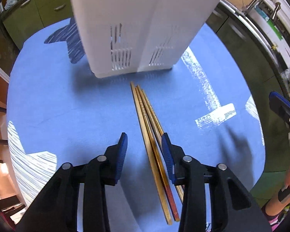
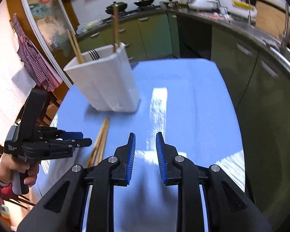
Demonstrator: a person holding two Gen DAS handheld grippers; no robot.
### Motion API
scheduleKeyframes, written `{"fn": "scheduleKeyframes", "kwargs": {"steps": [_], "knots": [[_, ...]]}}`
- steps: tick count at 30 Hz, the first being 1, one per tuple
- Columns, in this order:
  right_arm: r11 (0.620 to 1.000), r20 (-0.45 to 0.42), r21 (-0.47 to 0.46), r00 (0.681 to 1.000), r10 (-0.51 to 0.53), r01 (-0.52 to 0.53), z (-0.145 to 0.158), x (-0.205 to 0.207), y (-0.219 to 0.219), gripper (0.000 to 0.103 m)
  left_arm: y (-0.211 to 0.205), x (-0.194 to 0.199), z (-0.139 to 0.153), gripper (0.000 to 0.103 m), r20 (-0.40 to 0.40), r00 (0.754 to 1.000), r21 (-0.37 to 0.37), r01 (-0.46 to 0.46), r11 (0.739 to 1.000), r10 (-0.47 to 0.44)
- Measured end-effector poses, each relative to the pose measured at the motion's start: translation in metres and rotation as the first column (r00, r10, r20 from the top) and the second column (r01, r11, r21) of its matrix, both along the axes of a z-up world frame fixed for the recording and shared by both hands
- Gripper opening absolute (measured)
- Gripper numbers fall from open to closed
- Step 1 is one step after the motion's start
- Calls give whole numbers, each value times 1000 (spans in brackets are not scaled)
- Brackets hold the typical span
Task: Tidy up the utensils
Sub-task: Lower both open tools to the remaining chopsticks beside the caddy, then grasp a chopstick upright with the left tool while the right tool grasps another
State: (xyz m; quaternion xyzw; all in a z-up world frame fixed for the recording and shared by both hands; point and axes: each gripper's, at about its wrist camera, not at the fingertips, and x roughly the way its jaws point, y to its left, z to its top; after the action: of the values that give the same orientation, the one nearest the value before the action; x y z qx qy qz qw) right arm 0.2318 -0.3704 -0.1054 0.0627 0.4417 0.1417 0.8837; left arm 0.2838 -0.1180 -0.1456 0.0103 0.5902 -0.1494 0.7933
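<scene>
Now three chopsticks (image 1: pixel 145 114) lying flat, one white holder (image 1: pixel 137 25), both hand-held grippers (image 1: pixel 144 145) (image 2: pixel 144 145) open.

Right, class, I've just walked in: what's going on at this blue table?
A person holds a gripper in each hand, sorting chopsticks into a white holder. The left gripper is open over a bundle of chopsticks lying on the blue table. The right gripper is open and empty. A few chopsticks stand in the holder already.
</scene>
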Motion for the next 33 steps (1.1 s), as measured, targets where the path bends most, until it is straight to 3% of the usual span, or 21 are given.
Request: {"fn": "scheduleKeyframes", "kwargs": {"steps": [5, 7, 16, 20, 25, 27, 33], "knots": [[1000, -18, 29, 1000, -7, 7, -9, -3, -14, 23, -7, 4, -10, 28, -9, 1000, 69, -4, 998, 4], [999, -21, 35, 1000, -5, 5, -11, -3, -15, 30, -8, 4, -14, 27, -18, 1000, 91, -5, 996, 7], [999, -43, 44, 999, 20, -18, -15, 4, -3, 30, -15, 2, -23, 22, -45, 999, 129, 13, 992, -7], [999, -52, 42, 998, 32, -30, -18, 5, 3, 30, -25, 8, -26, 14, -40, 999, 161, 17, 987, -11], [998, -69, 27, 996, 51, -50, -24, 6, 13, 30, -23, 9, -26, 6, -40, 999, 119, -1, 993, 5], [998, -78, 20, 995, 60, -59, -27, 7, 19, 30, -12, 8, -21, 6, -23, 1000, 103, -14, 995, 16], [996, -104, 9, 991, 87, -87, -36, 14, 39, 30, 8, -14, 15, 6, 159, 987, 88, -28, 996, 14]]}}
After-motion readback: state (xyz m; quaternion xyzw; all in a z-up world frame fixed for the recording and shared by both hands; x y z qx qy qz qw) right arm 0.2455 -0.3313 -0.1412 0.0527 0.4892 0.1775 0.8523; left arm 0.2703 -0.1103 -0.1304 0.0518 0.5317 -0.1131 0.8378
